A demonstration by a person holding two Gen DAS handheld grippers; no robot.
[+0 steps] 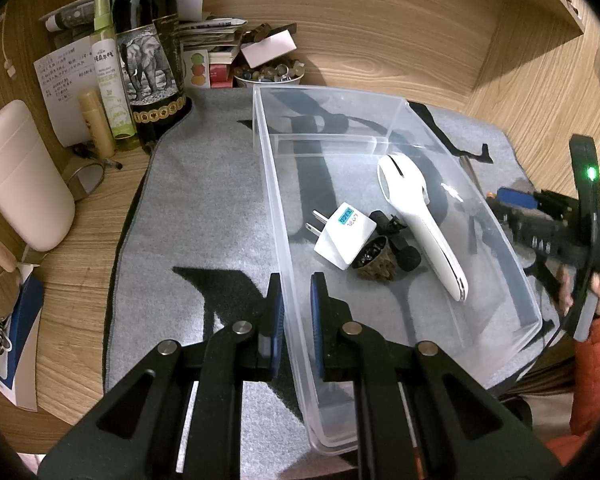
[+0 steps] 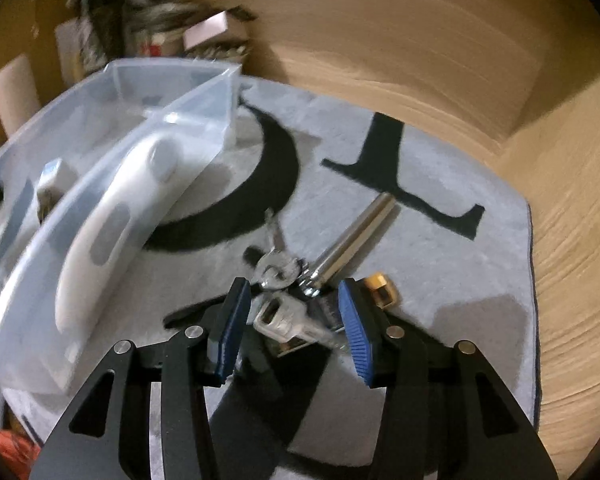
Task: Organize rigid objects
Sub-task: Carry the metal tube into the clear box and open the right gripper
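Observation:
A clear plastic bin (image 1: 380, 98) stands on the grey mat (image 1: 204, 184). My left gripper (image 1: 297, 284) is shut on its near left wall. Inside lie a white plug adapter (image 1: 344, 236), a long white handheld device (image 1: 420, 224), a dark ridged cup (image 1: 374, 260) and small black parts (image 1: 402, 250). In the blurred right wrist view, my right gripper (image 2: 294, 304) stands open right of the bin (image 2: 204, 100). A key bunch (image 2: 278, 270) and a silver metal piece (image 2: 288, 322) lie on the mat between its fingers, untouched. A chrome cylinder (image 2: 356, 232) and a gold-capped item (image 2: 380, 288) lie beside them.
At the back left stand a dark bottle with an elephant label (image 1: 148, 52), a green spray bottle (image 1: 108, 72), a small tan tube (image 1: 96, 124) and a bowl of beads (image 1: 270, 74). A white container (image 1: 20, 176) sits at the left. Wooden walls close off the back and right.

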